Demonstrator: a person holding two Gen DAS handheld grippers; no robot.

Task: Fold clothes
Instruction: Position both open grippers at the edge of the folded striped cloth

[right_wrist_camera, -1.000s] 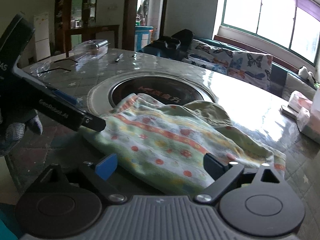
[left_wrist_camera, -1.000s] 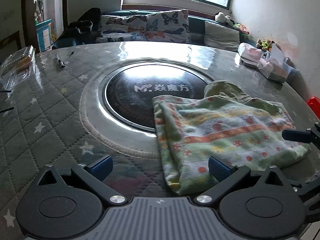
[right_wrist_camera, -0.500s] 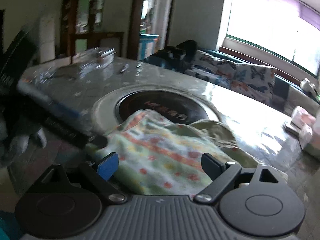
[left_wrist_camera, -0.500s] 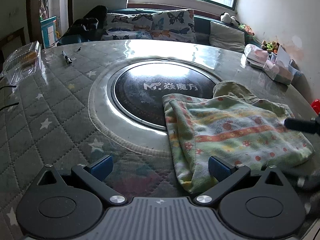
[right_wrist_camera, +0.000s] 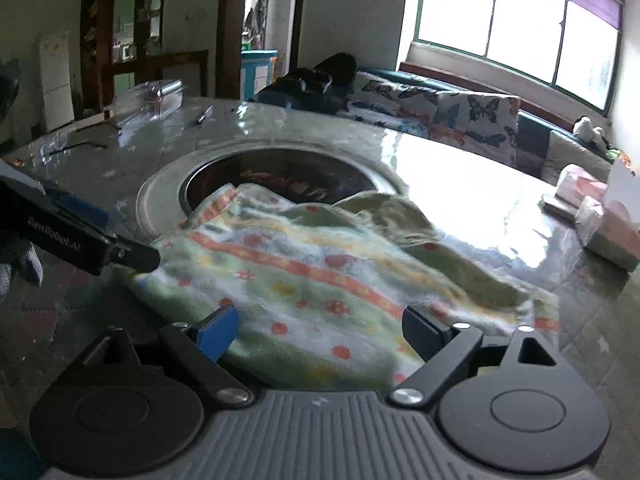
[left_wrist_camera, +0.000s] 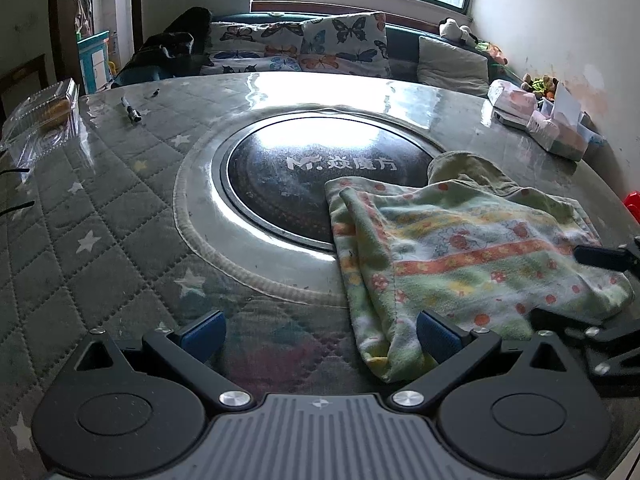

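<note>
Left gripper (left_wrist_camera: 320,330): fingers spread, empty, steady at the near left edge of the folded cloth (left_wrist_camera: 460,256). Right gripper (right_wrist_camera: 318,330): fingers spread, now closer over the cloth's near edge. The cloth lies on the counter (left_wrist_camera: 120,216), overlapping the round inset (left_wrist_camera: 280,184). Next fold appears pending.

Two hand-held black grippers with blue finger pads, and a glimpse of a grey knitted glove.

The left gripper (left_wrist_camera: 320,332) has a ribbed grey plate at its near edge, flanked by two round black discs. Two angled black link arms run from silver screws beside the plate to blue, finely textured pads (left_wrist_camera: 204,330), with smaller silver screws at the outer joints. The right gripper (right_wrist_camera: 320,330) has the same build: grey ribbed plate, black discs, silver screws, blue pads (right_wrist_camera: 218,330). In the right wrist view, the left gripper's black finger carries pale lettering too blurred to read. At the left edge, a grey knitted glove fingertip (right_wrist_camera: 28,264) shows.
</note>
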